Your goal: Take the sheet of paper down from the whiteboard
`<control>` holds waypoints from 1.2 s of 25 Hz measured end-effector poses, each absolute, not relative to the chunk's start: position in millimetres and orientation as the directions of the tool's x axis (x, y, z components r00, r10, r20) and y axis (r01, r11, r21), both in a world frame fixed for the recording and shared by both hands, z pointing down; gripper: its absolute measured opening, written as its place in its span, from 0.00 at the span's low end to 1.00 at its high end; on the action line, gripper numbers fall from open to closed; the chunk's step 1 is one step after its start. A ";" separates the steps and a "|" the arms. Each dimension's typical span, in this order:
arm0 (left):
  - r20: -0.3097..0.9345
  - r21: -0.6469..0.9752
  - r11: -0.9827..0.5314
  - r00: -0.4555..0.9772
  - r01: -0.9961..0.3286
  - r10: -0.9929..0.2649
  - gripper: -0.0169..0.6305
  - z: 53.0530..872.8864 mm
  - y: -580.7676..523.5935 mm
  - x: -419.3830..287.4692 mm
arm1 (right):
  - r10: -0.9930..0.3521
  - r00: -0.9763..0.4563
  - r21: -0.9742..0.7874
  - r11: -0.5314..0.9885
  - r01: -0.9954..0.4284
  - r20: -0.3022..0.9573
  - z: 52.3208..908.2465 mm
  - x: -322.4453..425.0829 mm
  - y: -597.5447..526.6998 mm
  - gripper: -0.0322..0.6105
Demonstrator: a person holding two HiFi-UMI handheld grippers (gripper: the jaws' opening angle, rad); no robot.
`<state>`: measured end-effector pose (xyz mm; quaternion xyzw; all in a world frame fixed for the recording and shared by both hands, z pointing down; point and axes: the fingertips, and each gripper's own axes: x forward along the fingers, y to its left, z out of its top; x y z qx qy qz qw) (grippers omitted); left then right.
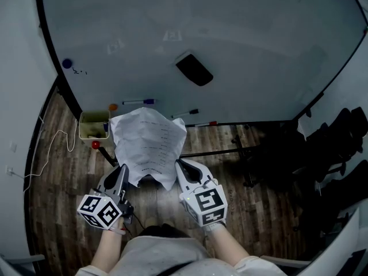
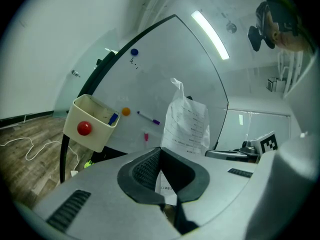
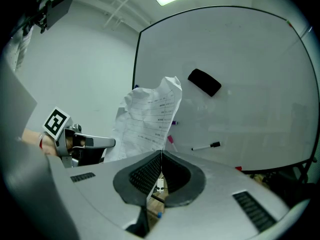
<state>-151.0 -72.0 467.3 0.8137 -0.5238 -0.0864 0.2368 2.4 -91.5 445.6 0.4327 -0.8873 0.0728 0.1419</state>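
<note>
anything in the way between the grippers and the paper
Nothing visible does. The left gripper and the right gripper are each shut on the near edge of the sheet of paper, one at each corner.

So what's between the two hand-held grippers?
The crumpled sheet of paper, pinched by the left hand-held gripper and the right hand-held gripper; the head view shows it.

Whiteboard [image 1: 241,39]: black eraser [image 1: 194,69], blue magnet [image 1: 67,64] and purple marker [image 1: 138,102] on it. Wood floor [image 1: 63,177]: white cable [image 1: 54,148] lying loose.
</note>
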 end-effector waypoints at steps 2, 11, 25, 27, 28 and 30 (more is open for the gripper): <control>0.109 0.478 -0.337 0.435 -0.811 -0.894 0.05 468.0 -72.7 -151.3 | -0.745 -0.587 -0.008 0.617 -0.787 0.318 446.7 1.8 -92.1 0.08; 0.112 0.486 -0.333 0.435 -0.808 -0.893 0.05 470.9 -67.8 -148.9 | -0.740 -0.588 -0.007 0.620 -0.785 0.328 450.5 3.0 -86.1 0.08; 0.129 0.497 -0.313 0.426 -0.809 -0.895 0.05 474.7 -70.1 -149.1 | -0.725 -0.600 -0.030 0.629 -0.777 0.338 458.4 2.1 -94.6 0.08; 0.131 0.495 -0.313 0.426 -0.811 -0.895 0.05 476.1 -67.8 -145.3 | -0.719 -0.612 -0.044 0.636 -0.771 0.330 457.7 1.4 -92.6 0.08; 0.133 0.494 -0.312 0.425 -0.812 -0.895 0.05 477.3 -65.5 -143.2 | -0.717 -0.616 -0.047 0.639 -0.768 0.328 458.4 2.5 -90.5 0.08; 0.136 0.492 -0.310 0.423 -0.814 -0.896 0.05 480.1 -59.9 -138.6 | -0.713 -0.621 -0.051 0.643 -0.765 0.326 460.8 6.4 -85.2 0.08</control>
